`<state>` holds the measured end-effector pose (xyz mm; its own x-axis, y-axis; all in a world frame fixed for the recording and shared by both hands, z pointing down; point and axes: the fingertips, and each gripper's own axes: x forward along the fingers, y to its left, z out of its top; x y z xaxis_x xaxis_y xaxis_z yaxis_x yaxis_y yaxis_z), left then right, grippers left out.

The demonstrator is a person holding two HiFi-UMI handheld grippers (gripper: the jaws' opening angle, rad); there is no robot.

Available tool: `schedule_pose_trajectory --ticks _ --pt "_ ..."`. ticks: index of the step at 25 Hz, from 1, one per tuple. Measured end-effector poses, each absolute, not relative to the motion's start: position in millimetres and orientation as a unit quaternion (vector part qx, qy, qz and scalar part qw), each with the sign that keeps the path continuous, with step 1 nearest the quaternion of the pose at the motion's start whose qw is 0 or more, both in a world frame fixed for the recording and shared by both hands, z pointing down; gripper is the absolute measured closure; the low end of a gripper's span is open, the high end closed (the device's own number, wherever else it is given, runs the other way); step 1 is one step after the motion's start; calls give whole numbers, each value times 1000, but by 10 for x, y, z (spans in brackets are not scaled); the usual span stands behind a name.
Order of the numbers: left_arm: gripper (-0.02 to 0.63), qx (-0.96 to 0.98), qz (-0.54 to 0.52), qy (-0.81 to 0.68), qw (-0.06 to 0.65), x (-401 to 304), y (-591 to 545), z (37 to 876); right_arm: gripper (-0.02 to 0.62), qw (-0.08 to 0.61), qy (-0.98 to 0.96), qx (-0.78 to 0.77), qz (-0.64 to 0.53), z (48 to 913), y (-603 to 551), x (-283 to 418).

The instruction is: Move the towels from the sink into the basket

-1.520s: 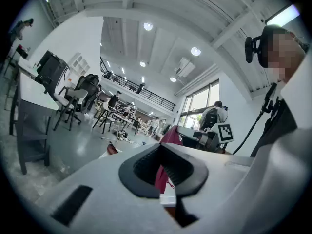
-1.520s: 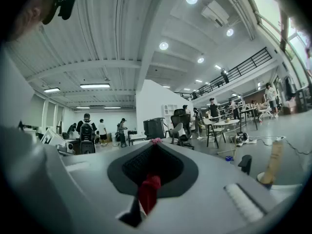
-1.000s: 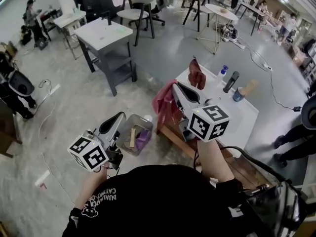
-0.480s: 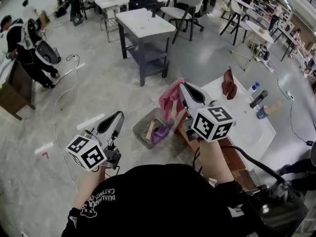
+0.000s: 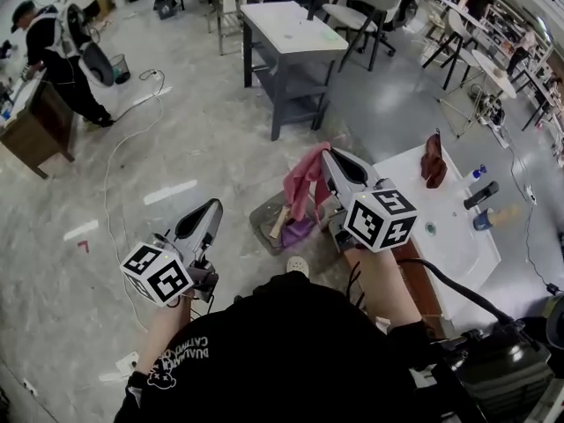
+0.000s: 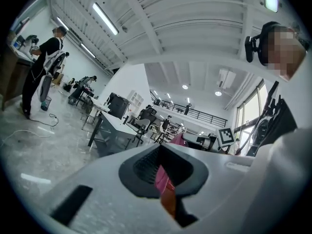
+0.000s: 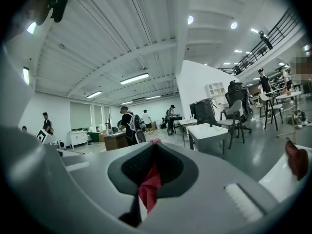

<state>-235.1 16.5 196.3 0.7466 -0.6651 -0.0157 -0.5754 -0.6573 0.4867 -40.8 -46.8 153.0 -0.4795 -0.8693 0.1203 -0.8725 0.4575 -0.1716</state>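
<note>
While the right gripper (image 5: 326, 155) was pinched shut on the pink towel (image 5: 304, 179), gripping a bunched fold near its top edge, the left gripper (image 5: 215, 204) had its jaws drawn together on nothing; the pink sliver in its slit was probably that same towel seen beyond. Towel hung limp in long folds, off the sink (image 5: 454, 214), near the far right side of the basket (image 5: 258, 222) on the floor; couldn't tell if it was squarely over it. Judged it light, soft, not fragile, no slip risk on a bunched pinch, but trailing cloth could catch the rim. Basket already held a purple towel (image 5: 300, 233). A dark red towel (image 5: 432, 159) sat humped at the sink's far edge; its raised crest looked like the place to grab.
</note>
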Motion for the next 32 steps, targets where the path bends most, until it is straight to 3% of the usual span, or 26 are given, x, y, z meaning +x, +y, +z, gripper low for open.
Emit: schedule_pose_trajectory --ticks 17,32 --pt "603 872 -106 -401 260 -2167 -1020 2287 578 37 -877 451 160 1998 -1795 -320" --pt "603 812 -47 -461 354 -1817 -2115 3358 578 132 -886 353 270 3483 -3116 -323"
